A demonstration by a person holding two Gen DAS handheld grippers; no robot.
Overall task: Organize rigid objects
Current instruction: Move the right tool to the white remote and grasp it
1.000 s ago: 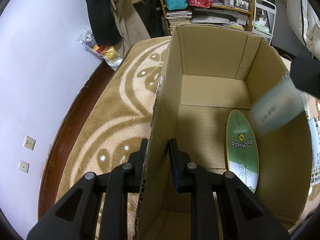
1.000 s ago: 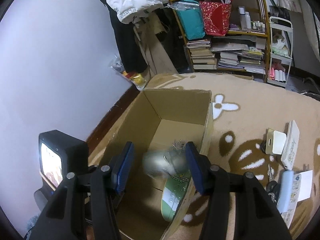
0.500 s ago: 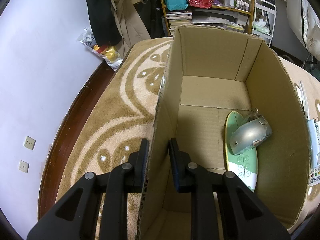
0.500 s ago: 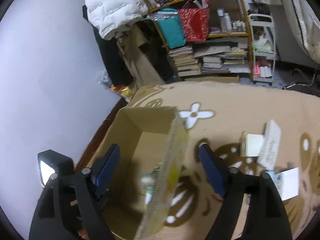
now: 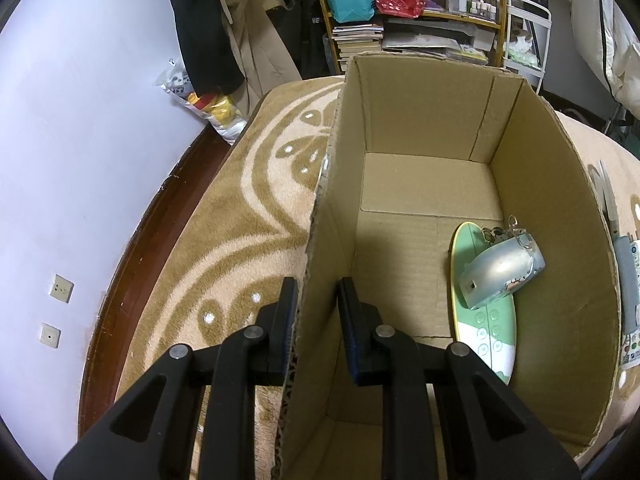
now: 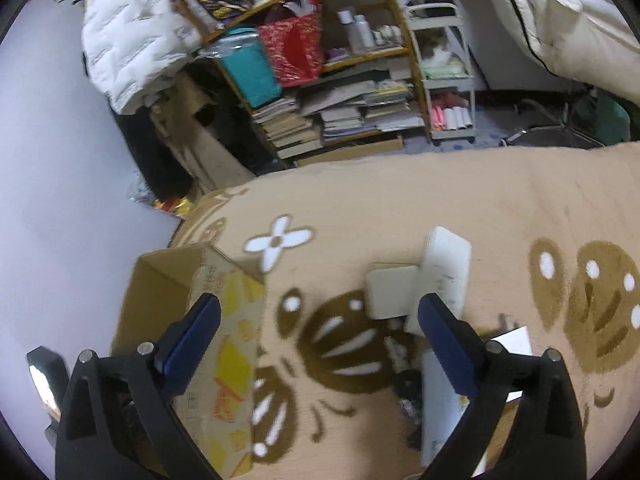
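The left gripper [image 5: 316, 300] is pinched tight on the near side wall of the cardboard box [image 5: 432, 128], one finger outside, one inside. Ahead of its inner finger, on the box floor, a silver camera-like gadget [image 5: 500, 270] lies tilted on a green oval board [image 5: 482, 312]. The right gripper [image 6: 318, 314] has just been opening; its jaws stand wide with nothing between them above the patterned blanket [image 6: 400, 208]. Just beyond its right finger lie a cream case [image 6: 390, 290] and a white box [image 6: 446, 264], touching.
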